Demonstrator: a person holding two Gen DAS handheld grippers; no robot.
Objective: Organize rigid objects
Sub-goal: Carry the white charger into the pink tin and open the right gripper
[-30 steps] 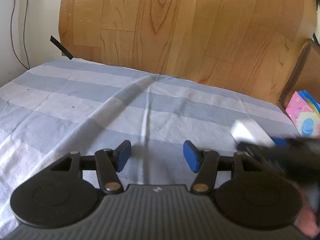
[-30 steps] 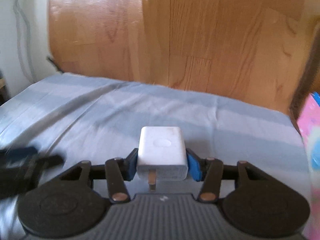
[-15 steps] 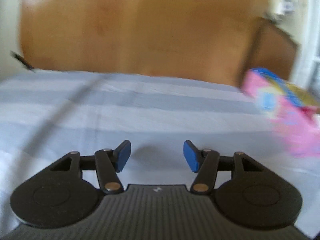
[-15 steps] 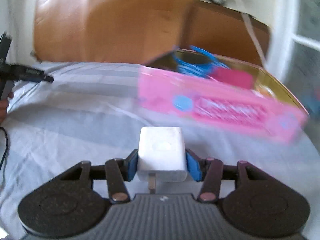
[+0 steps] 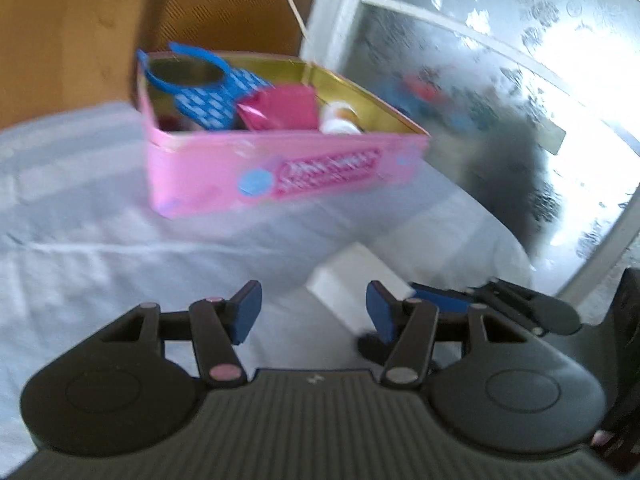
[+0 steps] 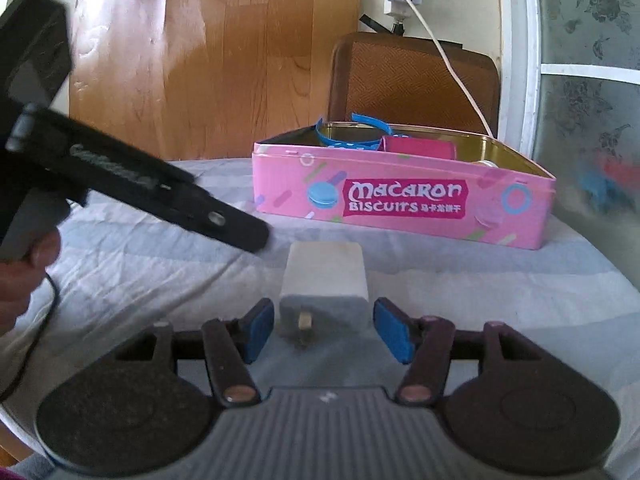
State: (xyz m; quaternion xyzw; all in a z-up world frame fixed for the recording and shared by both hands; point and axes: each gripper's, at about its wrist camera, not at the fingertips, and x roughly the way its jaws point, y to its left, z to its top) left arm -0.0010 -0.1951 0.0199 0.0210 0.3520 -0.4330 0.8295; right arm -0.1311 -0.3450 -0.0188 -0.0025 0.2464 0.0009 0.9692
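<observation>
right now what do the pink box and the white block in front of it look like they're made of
Macaron biscuit tin: probably thin metal, going by the shiny gold inner wall and rolled rim; glossy printed pink outside.
White charger plug: looks like matte hard plastic, smooth rounded edges, with a metal prong at its base.

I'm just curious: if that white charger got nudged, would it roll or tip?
The white charger probably slides rather than rolls: it looks blocky, with flat faces, lying on the cloth. It looks stiff, a hard shell. Its smooth sides may slip from the pads of the right gripper, now opening off it.
</observation>
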